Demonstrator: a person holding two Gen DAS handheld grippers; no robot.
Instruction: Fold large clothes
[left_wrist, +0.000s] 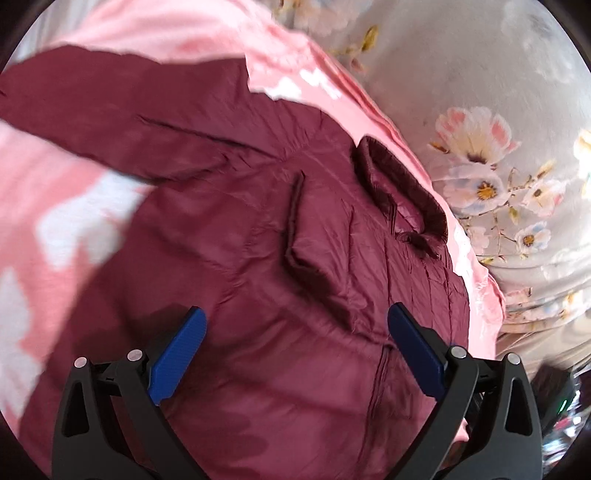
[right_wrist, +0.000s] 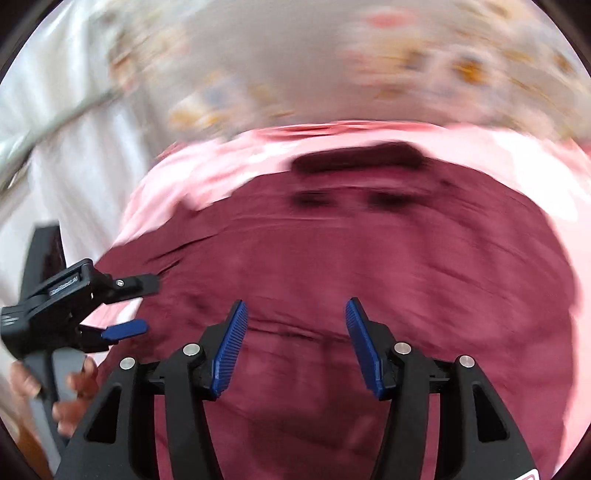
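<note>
A large maroon quilted jacket (left_wrist: 258, 236) lies spread on a pink blanket (left_wrist: 55, 206), collar (left_wrist: 399, 192) toward the right, one sleeve (left_wrist: 92, 110) stretched up left. My left gripper (left_wrist: 295, 317) hovers open and empty over the jacket's body. In the right wrist view, which is motion-blurred, the jacket (right_wrist: 369, 258) fills the middle with its dark collar (right_wrist: 358, 158) at the far side. My right gripper (right_wrist: 295, 310) is open and empty above it. The left gripper (right_wrist: 144, 302) shows at the left, jaws apart, held by a hand.
The pink blanket (right_wrist: 498, 166) lies over a grey floral bedsheet (left_wrist: 480, 74). White fabric and a pale rail (right_wrist: 55, 122) are at the far left of the right wrist view. Dark clutter (left_wrist: 561, 402) sits past the bed's edge at lower right.
</note>
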